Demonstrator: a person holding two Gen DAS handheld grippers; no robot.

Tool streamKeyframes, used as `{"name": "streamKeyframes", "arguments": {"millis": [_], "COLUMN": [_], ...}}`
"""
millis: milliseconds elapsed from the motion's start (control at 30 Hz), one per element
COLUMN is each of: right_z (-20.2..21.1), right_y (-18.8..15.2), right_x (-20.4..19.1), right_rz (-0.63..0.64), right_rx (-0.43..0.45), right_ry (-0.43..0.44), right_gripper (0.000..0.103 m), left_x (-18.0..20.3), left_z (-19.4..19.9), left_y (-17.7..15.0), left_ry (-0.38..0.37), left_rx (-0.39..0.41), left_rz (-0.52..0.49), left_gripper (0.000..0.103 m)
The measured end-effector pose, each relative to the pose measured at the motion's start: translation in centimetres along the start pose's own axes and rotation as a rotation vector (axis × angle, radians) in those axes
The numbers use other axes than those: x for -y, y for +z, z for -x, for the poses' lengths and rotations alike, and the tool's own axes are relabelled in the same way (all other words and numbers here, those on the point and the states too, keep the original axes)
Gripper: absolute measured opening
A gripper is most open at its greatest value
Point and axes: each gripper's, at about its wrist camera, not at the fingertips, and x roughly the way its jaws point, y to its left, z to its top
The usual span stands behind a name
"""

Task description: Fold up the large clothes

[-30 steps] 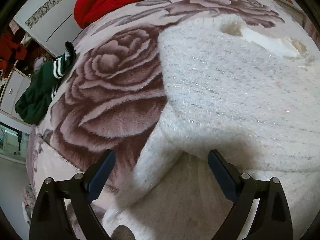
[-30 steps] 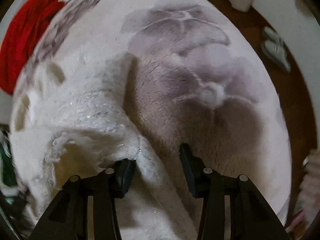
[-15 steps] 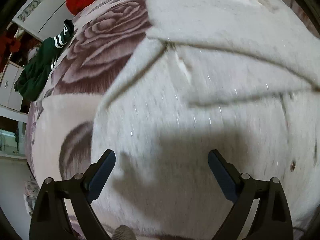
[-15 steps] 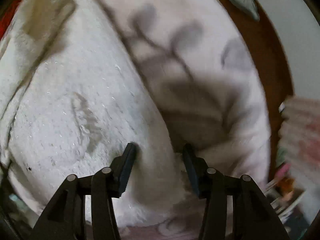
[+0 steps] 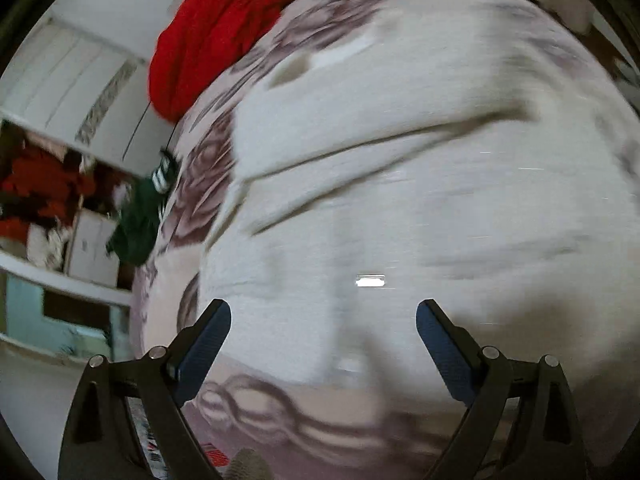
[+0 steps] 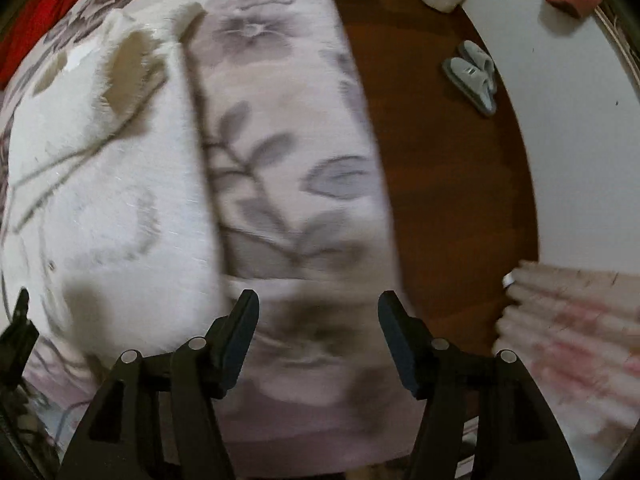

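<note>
A fuzzy white garment point(image 5: 420, 184) lies spread on a floral pink-grey bedspread point(image 5: 312, 412), with folds across it. It also shows in the right wrist view point(image 6: 104, 184), left of the bedspread point(image 6: 288, 184). My left gripper point(image 5: 323, 334) is open and empty, held above the garment's near edge. My right gripper point(image 6: 318, 326) is open and empty, above the bedspread just right of the garment's edge. The left gripper's finger point(image 6: 18, 332) shows at the far left of the right wrist view. The frames are motion-blurred.
A red cloth point(image 5: 216, 28) lies at the bed's far end and a green striped garment point(image 5: 140, 220) hangs off its left side. Right of the bed are a brown floor point(image 6: 448, 184), grey slippers point(image 6: 472, 76) and a pink-white folded blanket point(image 6: 568, 340).
Both grippers have pulled back toward the bed's near edge. My right gripper, which was closed on the white garment's edge, has let go and opened. The left stayed open.
</note>
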Motion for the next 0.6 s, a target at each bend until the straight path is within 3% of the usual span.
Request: {"name": "streamKeyframes", "arguments": {"millis": [167, 233, 333, 433, 600], "right_z": [-0.8, -1.1, -1.9, -2.6, -3.6], "right_y": [0.8, 0.6, 0.3, 0.7, 3.3], "right_x": [8.0, 11.7, 16.1, 19.0, 19.1], "right_rz": [-0.037, -0.069, -0.125, -0.172, -0.157], "right_rx": [-0.031, -0.043, -0.072, -0.094, -0.083], "right_ry": [-0.017, -0.03, -0.027, 0.011, 0.105], "right_gripper": [0.064, 0.064, 0.064, 0.064, 0.064], "left_x": [10.3, 14.9, 19.6, 21.0, 16.8], "left_z": [6.2, 7.7, 7.0, 4.4, 1.2], "left_y": [2.4, 3.0, 3.2, 3.4, 4.3], "left_ry": [-0.101, -0.108, -0.071, 0.02, 0.089], "left_rx": [0.007, 0.028, 0.032, 0.01, -0.021], "left_rz": [-0.063, -0.119, -0.202, -0.237, -0.126], "left_gripper": [0.095, 0.095, 0.095, 0.095, 0.094]}}
